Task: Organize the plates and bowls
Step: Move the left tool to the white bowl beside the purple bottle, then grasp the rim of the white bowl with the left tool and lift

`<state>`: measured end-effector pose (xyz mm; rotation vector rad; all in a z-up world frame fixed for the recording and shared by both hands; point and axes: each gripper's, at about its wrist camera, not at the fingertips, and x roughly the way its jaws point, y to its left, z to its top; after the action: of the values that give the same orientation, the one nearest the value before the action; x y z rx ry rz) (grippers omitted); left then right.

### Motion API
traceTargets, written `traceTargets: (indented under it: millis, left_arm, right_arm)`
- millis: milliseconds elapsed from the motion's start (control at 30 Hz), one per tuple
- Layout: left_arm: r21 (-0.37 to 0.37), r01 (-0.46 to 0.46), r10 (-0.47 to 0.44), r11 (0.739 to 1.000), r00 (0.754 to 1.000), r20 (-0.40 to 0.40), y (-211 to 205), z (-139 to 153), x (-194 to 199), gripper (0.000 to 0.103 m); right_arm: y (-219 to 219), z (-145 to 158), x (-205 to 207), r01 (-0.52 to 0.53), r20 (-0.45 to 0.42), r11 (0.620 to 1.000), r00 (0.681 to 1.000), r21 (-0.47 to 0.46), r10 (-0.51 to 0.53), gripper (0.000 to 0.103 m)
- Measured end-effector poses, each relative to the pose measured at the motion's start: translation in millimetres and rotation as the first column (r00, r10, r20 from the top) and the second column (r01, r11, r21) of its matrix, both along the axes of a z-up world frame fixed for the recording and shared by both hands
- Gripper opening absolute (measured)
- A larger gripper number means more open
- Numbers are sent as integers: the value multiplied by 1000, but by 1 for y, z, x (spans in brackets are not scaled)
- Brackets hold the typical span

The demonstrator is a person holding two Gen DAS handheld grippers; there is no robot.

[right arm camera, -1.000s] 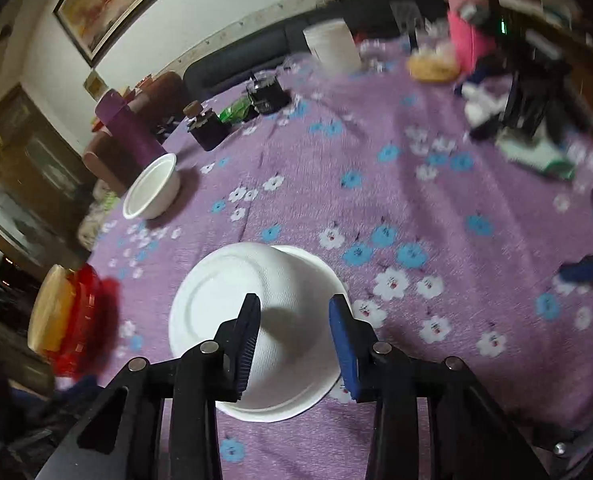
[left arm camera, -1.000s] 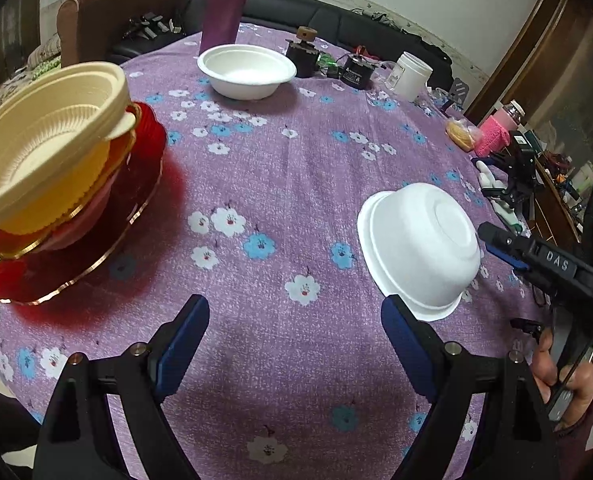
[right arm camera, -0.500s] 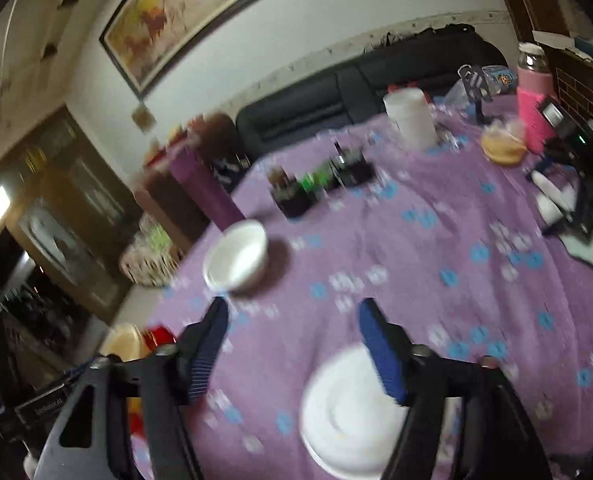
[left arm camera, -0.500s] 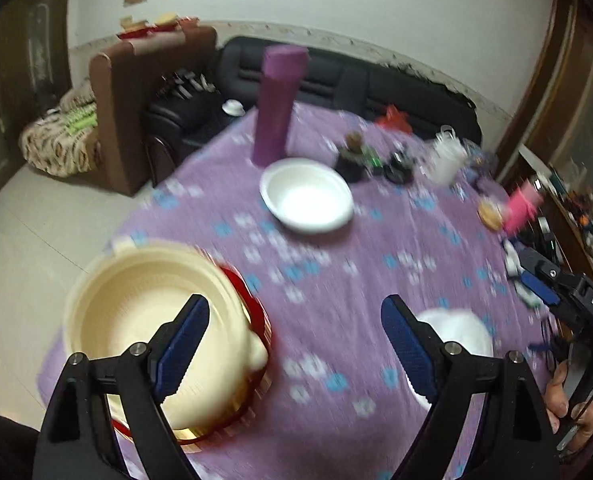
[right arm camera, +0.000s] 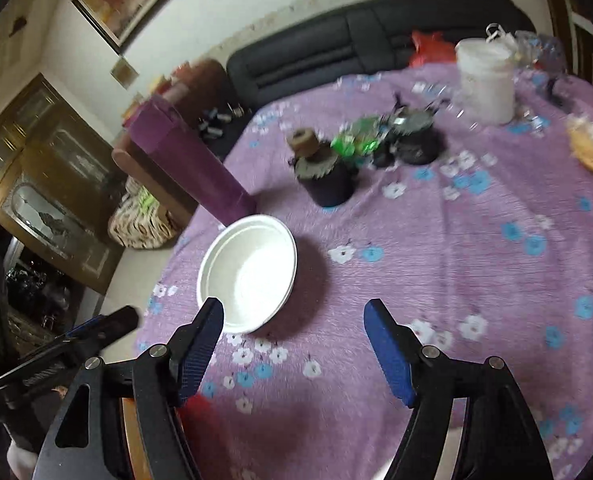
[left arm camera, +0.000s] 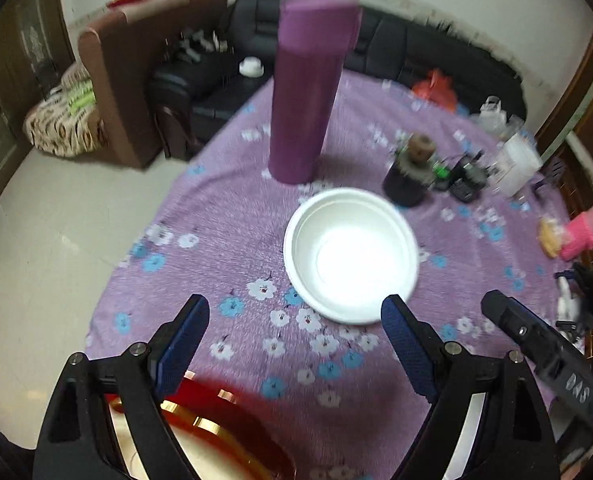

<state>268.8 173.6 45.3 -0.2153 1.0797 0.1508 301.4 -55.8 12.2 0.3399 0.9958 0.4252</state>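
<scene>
A white bowl (left arm camera: 350, 254) stands upright on the purple flowered tablecloth (left arm camera: 224, 240), just beyond my open, empty left gripper (left arm camera: 294, 320). The same bowl (right arm camera: 248, 272) lies ahead and left of my open, empty right gripper (right arm camera: 292, 332). A red plate with a gold rim (left arm camera: 224, 436) shows partly at the bottom edge under the left gripper; what lies on it is hidden. A red blur (right arm camera: 198, 408) shows by the right gripper's left finger.
A tall purple flask (left arm camera: 308, 88) stands behind the bowl. A dark corked jar (left arm camera: 410, 170), small gadgets (left arm camera: 462, 178) and a white tub (left arm camera: 516, 164) stand further right. A pink bottle (left arm camera: 582, 234) is at the right edge. The table's left edge (left arm camera: 136, 248) drops to the floor.
Both grippers have swung toward the far upright bowl. The right gripper opened and let go of the upturned white bowl, which is now out of view. The stacked bowls slid below the frame.
</scene>
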Motion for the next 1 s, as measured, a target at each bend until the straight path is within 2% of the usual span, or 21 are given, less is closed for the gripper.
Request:
traceTargets:
  millis: [133,300,400,567,633,700,833,933,1000]
  left_arm:
    - [-49,-34,31,998,997,-78,6,-29,33,87]
    - [-69,-76,66,995,987,-146,12,-56,64,87]
    - [-96,-73,56,993,984,-171,13,-66,73,78]
    - [-127,-59,25,990,967,-255,9,-89,86,46]
    - [-130,-55,17,990,960,-279,7,-97,88,39]
    - [-111,-50,18,993,962,-271,5,-97,89,37]
    - [-114,-60,28,992,965,-262,8,-92,87,22]
    - [-123,-64,30,990,965,-261,12,-88,81,15]
    - [-127,-60,25,990,965,-259,12,-85,77,15]
  right_arm:
    - [23,-21,22,-9,-31,999,999,-53,7,77]
    - [37,-44,46,-7,-92,999,996,-54,2,71]
    - [44,-57,54,-9,-126,999,992,-53,2,64]
    - [45,-73,65,4,-182,1000,983,-30,-9,53]
    - [45,-78,69,3,-198,1000,980,-15,-6,44]
    - [48,-80,70,-3,-203,1000,979,-14,0,37]
    - [52,-83,70,-15,-213,1000,977,5,15,20]
    - [56,-80,67,-17,-198,1000,980,-3,17,16]
    - [57,-76,62,-18,-182,1000,983,-10,16,16]
